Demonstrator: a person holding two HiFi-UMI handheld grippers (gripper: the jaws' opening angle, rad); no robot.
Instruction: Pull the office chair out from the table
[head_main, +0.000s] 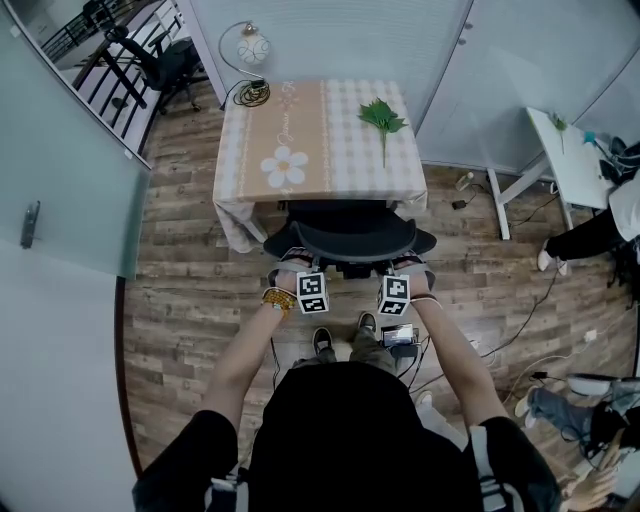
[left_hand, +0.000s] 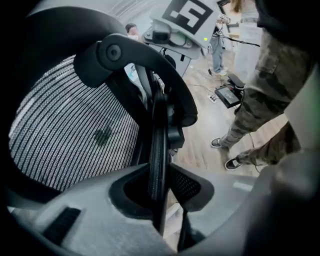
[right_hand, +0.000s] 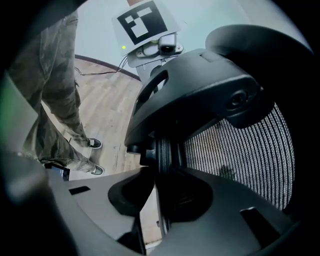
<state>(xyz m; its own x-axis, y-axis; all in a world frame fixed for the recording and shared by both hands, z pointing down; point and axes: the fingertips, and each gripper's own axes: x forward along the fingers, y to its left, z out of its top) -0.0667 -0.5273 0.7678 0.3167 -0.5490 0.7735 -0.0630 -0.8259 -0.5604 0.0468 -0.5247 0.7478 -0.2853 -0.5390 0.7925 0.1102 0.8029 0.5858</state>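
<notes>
One office chair at one counter carrying one leafy sprig; my two grippers, left gripper and right gripper, each clamp jaws on its backrest rim.

soft even room light; fisheye edges dark, foreground blurred.

1. The place looks like an office workroom, with a wood-look plank floor and pale frosted wall panels.
2. A glass partition on the left divides it from a neighbouring space, where a second black swivel chair stands.
3. A mesh-backed office chair sits pushed in at a table covered by a checked cloth with a daisy print.
4. A white desk stands at the right, and loose cables trail across the floor near it.
</notes>
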